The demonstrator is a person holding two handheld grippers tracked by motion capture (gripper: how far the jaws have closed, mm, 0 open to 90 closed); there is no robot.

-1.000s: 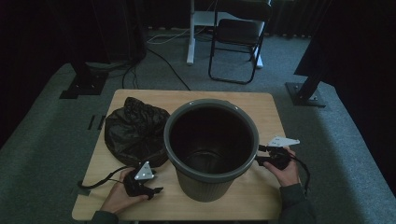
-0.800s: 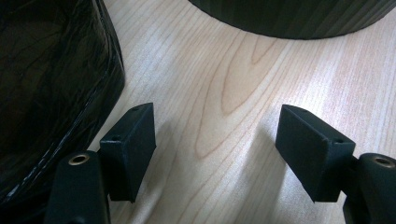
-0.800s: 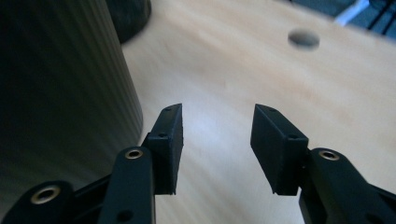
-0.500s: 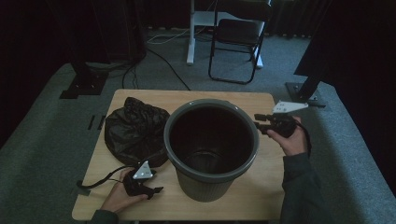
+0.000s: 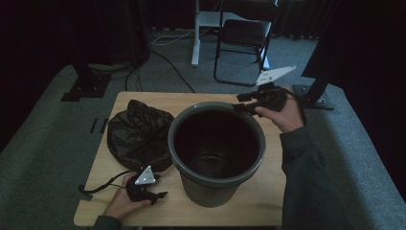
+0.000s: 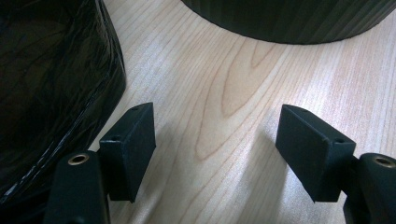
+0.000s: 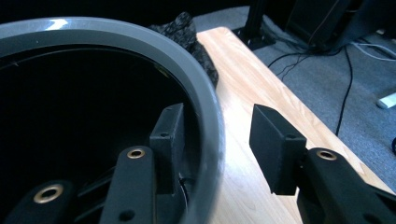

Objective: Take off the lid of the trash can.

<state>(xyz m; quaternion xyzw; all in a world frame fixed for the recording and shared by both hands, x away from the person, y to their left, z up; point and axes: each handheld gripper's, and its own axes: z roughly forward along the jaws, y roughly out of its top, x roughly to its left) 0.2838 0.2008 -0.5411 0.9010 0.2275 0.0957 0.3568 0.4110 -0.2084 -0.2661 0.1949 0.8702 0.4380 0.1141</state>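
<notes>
A dark grey bucket (image 5: pixel 210 194) stands upright in the middle of the wooden table (image 5: pixel 268 201); its inside looks dark. A crumpled black plastic bag (image 5: pixel 136 134) lies to its left. My left gripper (image 5: pixel 160 195) rests on the table near the front left, open, pointing toward the bucket's base. In the left gripper view its jaws (image 6: pixel 217 126) stand wide over bare wood, with the bag (image 6: pixel 46 70) at left and the bucket (image 6: pixel 289 18) ahead. My right gripper (image 5: pixel 239 104) is raised at the bucket's far right rim, open. In the right gripper view (image 7: pixel 218 121) one jaw is inside the rim (image 7: pixel 116 37) and one outside.
Beyond the table on the grey carpet stand a black folding chair (image 5: pixel 244 38) and a white desk leg (image 5: pixel 195 33), with cables on the floor. Black stand bases sit at the far left (image 5: pixel 81 88) and the far right (image 5: pixel 311 93) of the table.
The right hand has lifted its gripper from the table's right side and carried it away and leftward to the bucket's far rim. The left gripper has stayed in place.
</notes>
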